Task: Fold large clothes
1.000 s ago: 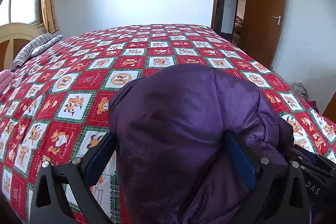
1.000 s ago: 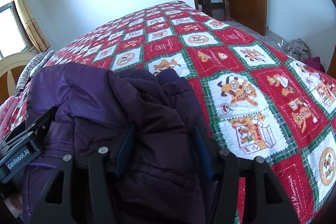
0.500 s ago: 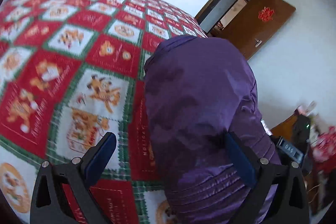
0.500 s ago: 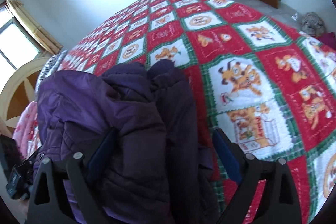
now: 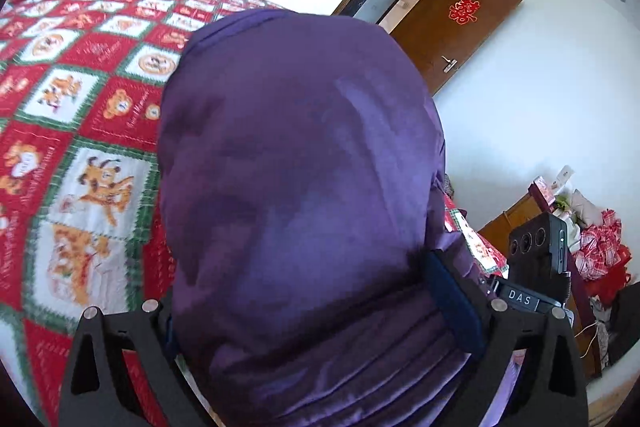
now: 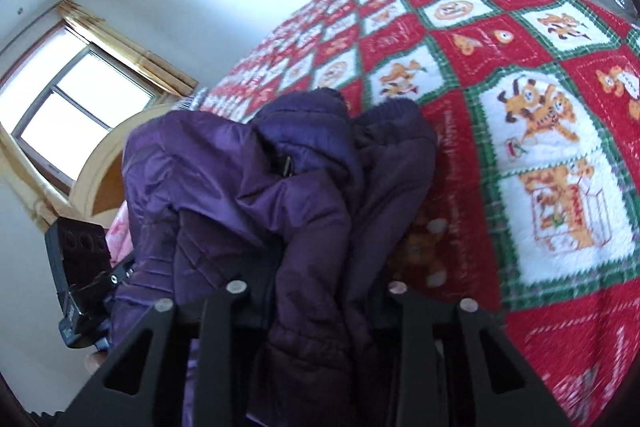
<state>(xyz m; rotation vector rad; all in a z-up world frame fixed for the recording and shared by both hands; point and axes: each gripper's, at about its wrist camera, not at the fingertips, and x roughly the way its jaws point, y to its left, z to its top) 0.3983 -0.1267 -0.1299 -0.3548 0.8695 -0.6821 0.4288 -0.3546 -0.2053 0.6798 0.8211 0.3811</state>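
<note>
A bulky purple padded jacket (image 5: 296, 163) is bunched up and lifted above the bed (image 5: 80, 115). My left gripper (image 5: 320, 311) holds it with its jaws wide around a thick fold that hides the fingertips. My right gripper (image 6: 316, 291) is shut on another bunch of the same jacket (image 6: 256, 187), whose cuffs and collar stick up. The right gripper's body (image 5: 536, 259) shows at the right of the left wrist view, and the left gripper's body (image 6: 76, 275) shows at the left of the right wrist view.
The bed carries a red, green and white patchwork quilt (image 6: 520, 75). A brown door (image 5: 452, 35) stands open by the white wall. A window with yellow curtains (image 6: 80, 107) and a wooden headboard (image 6: 104, 163) are on the other side. Clutter (image 5: 592, 247) lies on a wooden unit.
Both grippers have risen and tilted with the jacket. The right gripper's jaws have closed in on the fabric. The left wrist view has swung toward the door.
</note>
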